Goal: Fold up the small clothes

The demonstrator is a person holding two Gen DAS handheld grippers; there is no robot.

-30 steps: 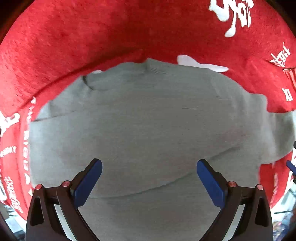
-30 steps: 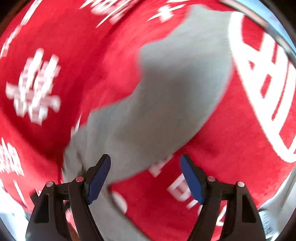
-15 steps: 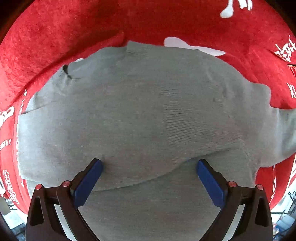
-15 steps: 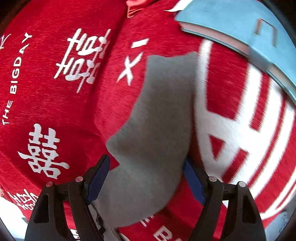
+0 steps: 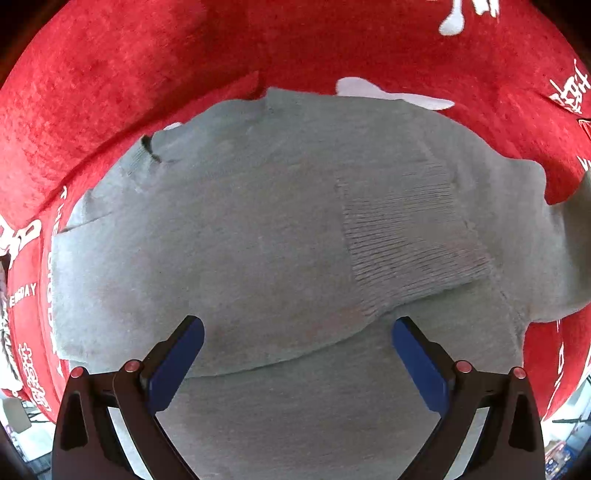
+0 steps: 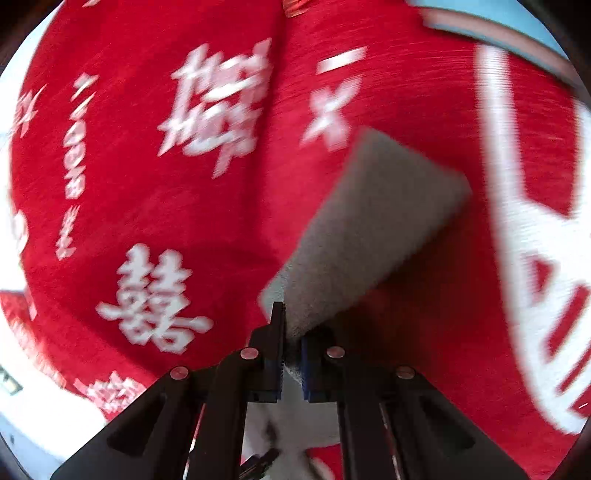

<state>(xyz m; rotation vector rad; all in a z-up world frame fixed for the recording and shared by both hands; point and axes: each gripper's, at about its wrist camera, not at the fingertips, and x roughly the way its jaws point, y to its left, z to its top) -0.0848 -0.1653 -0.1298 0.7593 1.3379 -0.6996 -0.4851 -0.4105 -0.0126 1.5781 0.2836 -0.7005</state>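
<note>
A small grey knit sweater [image 5: 258, 240] lies on a red cloth [image 5: 147, 74] with white lettering. One sleeve with a ribbed cuff [image 5: 410, 240] is folded across its body. My left gripper [image 5: 297, 354] is open above the sweater's lower part and holds nothing. In the right wrist view, my right gripper [image 6: 291, 354] is shut on the other grey sleeve [image 6: 369, 229], which stretches away from the jaws over the red cloth [image 6: 184, 206]. That view is motion-blurred.
A light blue flat object [image 6: 491, 22] lies at the far edge of the red cloth in the right wrist view. The cloth's edge and a pale floor show at the lower left [image 6: 44, 406].
My right gripper has closed on the grey sleeve and is moving with it. The left gripper has come slightly closer to the sweater and stays open.
</note>
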